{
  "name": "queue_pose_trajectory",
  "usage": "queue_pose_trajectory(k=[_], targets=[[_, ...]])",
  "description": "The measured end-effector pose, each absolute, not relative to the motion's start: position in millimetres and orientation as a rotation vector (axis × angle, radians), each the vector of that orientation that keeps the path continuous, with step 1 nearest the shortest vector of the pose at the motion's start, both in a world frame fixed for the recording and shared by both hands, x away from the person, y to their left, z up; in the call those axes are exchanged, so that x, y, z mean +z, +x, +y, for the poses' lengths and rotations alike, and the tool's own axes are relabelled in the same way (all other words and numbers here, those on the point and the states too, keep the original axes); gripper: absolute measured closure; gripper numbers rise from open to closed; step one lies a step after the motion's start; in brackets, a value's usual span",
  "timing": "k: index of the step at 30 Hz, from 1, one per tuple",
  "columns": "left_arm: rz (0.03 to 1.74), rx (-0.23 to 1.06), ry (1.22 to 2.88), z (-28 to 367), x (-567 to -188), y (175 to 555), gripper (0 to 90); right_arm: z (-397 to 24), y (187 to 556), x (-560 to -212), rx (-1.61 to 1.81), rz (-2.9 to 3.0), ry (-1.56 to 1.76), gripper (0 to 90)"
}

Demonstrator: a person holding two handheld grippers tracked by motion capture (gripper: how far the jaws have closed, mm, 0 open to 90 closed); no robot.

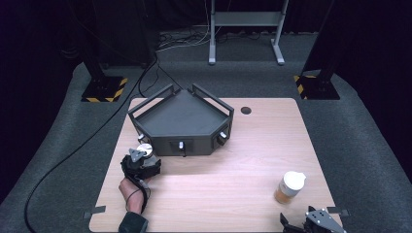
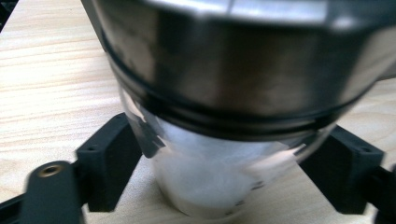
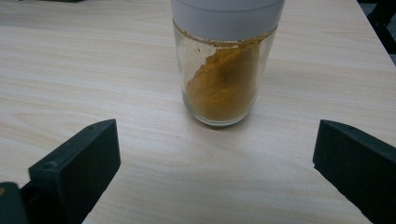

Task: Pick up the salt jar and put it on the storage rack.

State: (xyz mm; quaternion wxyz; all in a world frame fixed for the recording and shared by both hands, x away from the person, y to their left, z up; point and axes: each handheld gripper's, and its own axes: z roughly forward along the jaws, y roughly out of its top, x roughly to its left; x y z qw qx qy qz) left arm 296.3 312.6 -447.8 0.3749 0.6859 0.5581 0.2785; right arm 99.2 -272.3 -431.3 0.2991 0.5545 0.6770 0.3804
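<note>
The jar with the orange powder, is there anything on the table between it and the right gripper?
Nothing visible. The right gripper faces the jar with the orange powder with open jaws, and only bare table lies between them. The left gripper is far off beside the dark tray.

wooden table (image 1: 252, 160) | dark tray (image 1: 182, 119) | spice jar (image 1: 289, 187) | shaker (image 1: 144, 150)
</note>
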Motion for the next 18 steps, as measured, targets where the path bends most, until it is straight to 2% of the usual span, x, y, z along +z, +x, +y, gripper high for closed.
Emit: queue_pose_trajectory(k=[4, 18], targets=[[1.422, 0.718, 1.756, 313.9, -449.0, 295.9, 30.0, -272.5, 99.1, -431.4, 1.008, 1.798, 1.472, 0.0], [1.414, 0.737, 1.780, 312.0, -446.1, 295.3, 31.7, -271.6, 98.5, -429.8, 0.996, 1.800, 1.467, 0.0]])
